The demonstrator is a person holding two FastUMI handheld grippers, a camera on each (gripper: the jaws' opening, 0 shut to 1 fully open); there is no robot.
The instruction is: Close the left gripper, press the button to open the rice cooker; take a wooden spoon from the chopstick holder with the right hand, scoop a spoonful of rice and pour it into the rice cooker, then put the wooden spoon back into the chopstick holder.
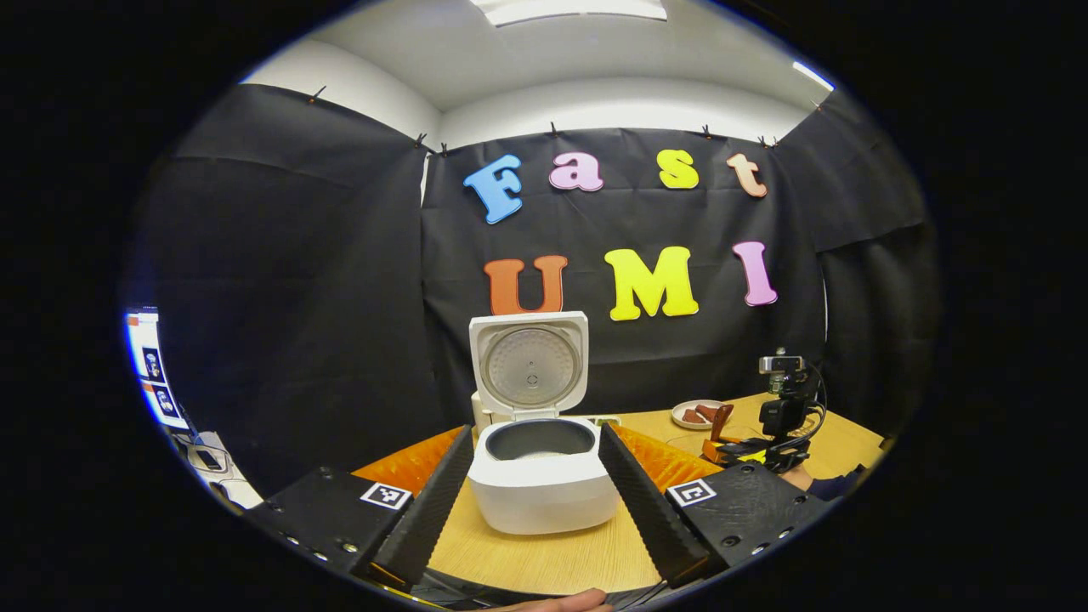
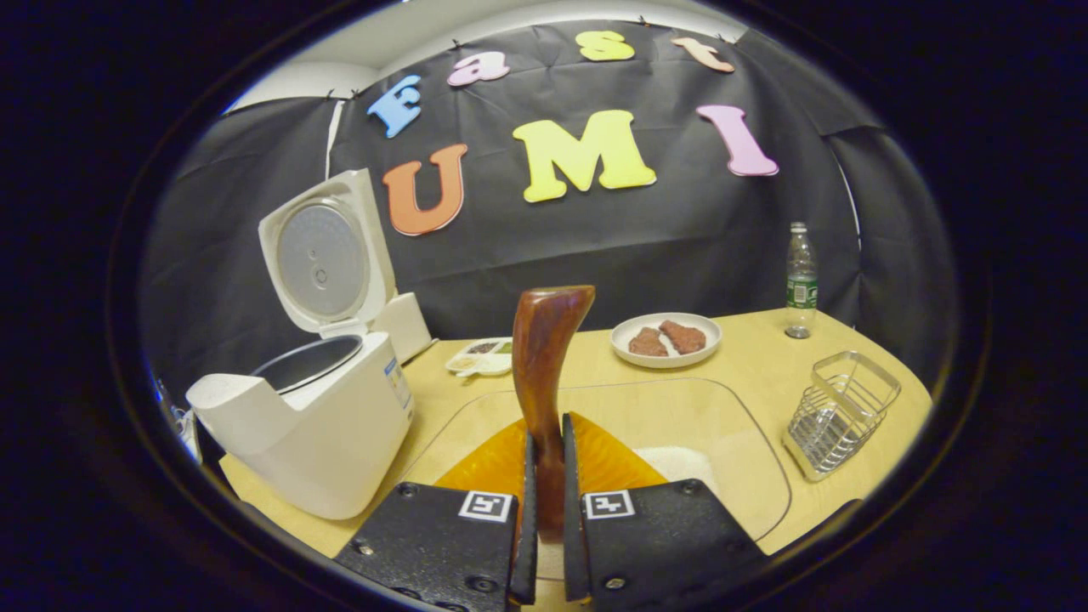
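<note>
The white rice cooker (image 1: 544, 489) stands on the wooden table with its lid (image 1: 529, 365) raised upright; the dark inner pot (image 1: 539, 439) shows a pale patch at its bottom. My left gripper (image 1: 535, 432) is open, its fingers spread on either side of the cooker without touching it. My right gripper (image 2: 548, 433) is shut on the handle of the brown wooden spoon (image 2: 544, 357), which stands upright over a clear glass tray (image 2: 765, 459) holding white rice (image 2: 680, 463). Farther right sits the wire chopstick holder (image 2: 837, 412). In the right gripper view, the cooker (image 2: 323, 425) is to the left.
A plate of brown meat pieces (image 2: 665, 338) sits at the back of the table, a small sectioned dish (image 2: 482, 355) beside the cooker, and a plastic bottle (image 2: 799, 280) at the far right corner. In the left gripper view, the right gripper (image 1: 782, 425) is off to the right.
</note>
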